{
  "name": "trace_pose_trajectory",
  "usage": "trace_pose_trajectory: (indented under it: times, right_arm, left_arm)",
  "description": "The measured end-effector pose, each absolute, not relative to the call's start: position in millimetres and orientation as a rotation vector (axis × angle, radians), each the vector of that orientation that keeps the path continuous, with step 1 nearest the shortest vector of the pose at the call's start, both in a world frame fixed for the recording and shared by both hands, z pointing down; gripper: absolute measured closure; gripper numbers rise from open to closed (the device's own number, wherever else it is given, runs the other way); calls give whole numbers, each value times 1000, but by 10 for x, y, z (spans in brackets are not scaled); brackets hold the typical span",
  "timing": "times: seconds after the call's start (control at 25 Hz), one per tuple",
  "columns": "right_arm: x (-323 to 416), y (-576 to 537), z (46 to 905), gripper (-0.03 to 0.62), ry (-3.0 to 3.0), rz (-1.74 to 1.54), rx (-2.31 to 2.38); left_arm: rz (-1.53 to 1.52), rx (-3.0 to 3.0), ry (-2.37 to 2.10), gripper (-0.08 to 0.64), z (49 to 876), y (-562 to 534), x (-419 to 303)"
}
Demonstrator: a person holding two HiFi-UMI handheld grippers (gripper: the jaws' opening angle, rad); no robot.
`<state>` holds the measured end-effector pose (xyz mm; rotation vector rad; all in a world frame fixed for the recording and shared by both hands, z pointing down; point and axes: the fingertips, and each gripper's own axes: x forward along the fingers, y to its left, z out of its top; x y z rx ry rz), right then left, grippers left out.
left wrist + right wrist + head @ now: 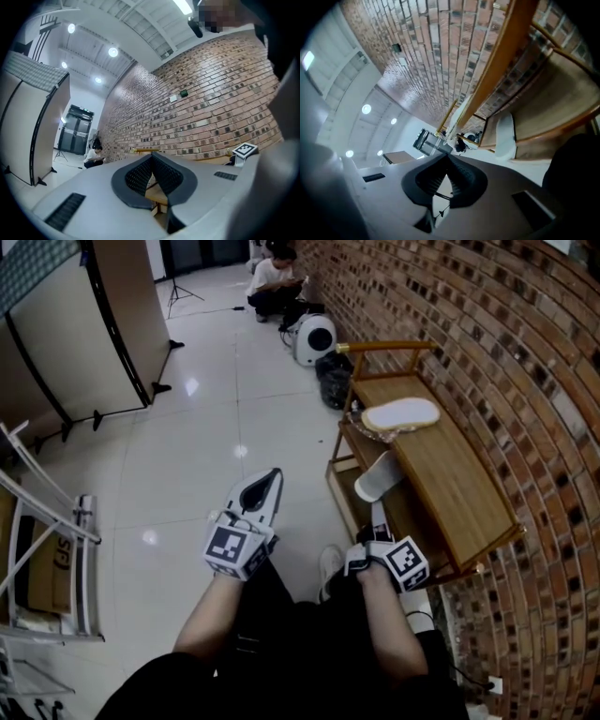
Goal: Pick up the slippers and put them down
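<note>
Left gripper (275, 474) and right gripper (447, 157) both pressed shut, empty. Risk: closed right jaws shove the leaning white foam slipper (375, 479) deeper into the wooden shoe rack (459, 474).

A studio-like indoor hall: a long brick wall (525, 352), glossy white floor tiles (216, 409), freestanding partition panels (84, 334) on stands, a tripod (178, 292), and a high ceiling (117, 28) with round spotlights (113, 51)
</note>
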<state>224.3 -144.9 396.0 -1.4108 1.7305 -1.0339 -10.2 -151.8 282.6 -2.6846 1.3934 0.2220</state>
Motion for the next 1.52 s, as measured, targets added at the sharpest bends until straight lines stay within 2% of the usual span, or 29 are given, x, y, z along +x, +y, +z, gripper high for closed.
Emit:
trace_pose_trajectory:
  times: [0.4,0.48,0.68,0.72,0.76,0.84,1.0,1.24,1.32,1.52]
  right_arm:
    - [2238,-1691,4127,581,1423,-1111,-1070]
    - [2258,-1773,4252,535,1378,-1130,-1075]
    - [2249,-1964,4599,531,1282,-1181,-1129]
    - [2239,-2019,4673,518,1272,-1188,-1129]
    - [2238,-2082,4754,477,1263,-1197,-1129]
    - [2272,-2192,4978,476,1219,-1230,-1148]
    - [2355,-2269,5475,365,1092,-1292,-1239]
    - [2429,-2365,5788,360,998,-1326,-1381]
    - [2480,-2440,5871,314,992,-1316,-1376]
    - [2606,-2615,5989,314,975,-1305,-1390]
  left_arm:
    - [210,-2680,1371,555,2920,-1612,-111]
    - [187,-2685,1366,555,2964,-1650,-84]
    - [202,-2678,1308,555,2945,-1697,-16]
    - [200,-2679,1300,555,2945,-1711,-10]
    - [197,-2682,1294,555,2946,-1725,1]
    - [197,-2695,1279,555,2945,-1740,28]
    - [179,-2713,1270,555,2987,-1762,-43]
    - [117,-2750,1231,555,3154,-1884,33]
    - [103,-2779,1222,555,3218,-1900,35]
    - [57,-2801,1240,555,3380,-2034,-41]
